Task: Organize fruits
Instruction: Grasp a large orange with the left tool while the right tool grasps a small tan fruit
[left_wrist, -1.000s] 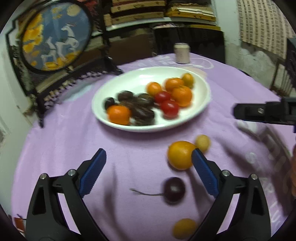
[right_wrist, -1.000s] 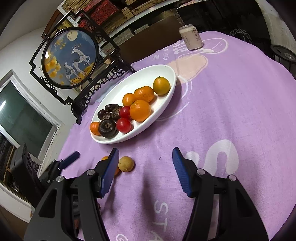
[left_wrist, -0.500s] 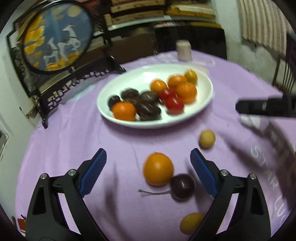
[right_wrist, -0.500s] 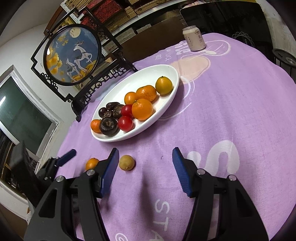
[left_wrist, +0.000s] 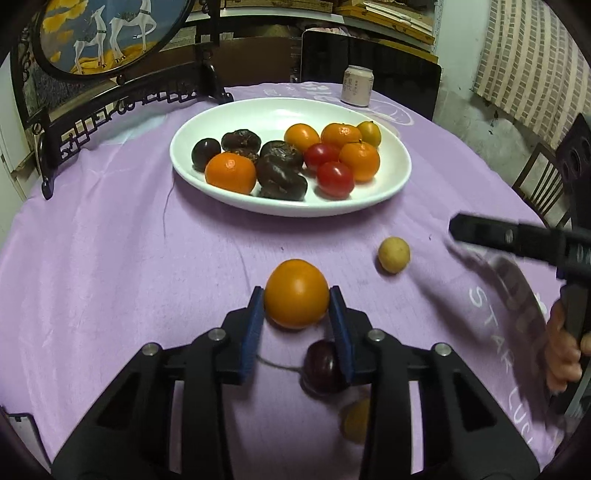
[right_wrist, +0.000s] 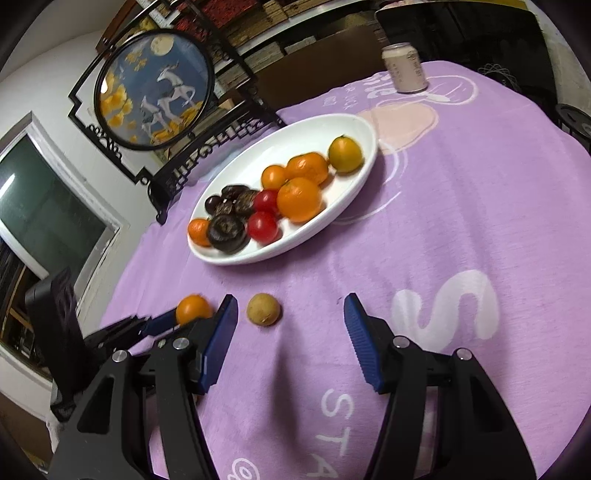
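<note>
The left gripper (left_wrist: 296, 300) is closing, its blue pads pressing both sides of an orange (left_wrist: 296, 292) on the purple cloth (left_wrist: 110, 266). The right gripper (right_wrist: 291, 325) hovers with jaws apart and empty, near a small yellow fruit (right_wrist: 263, 309). Beyond them, the white plate (left_wrist: 391, 184) holds more fruit.
</note>
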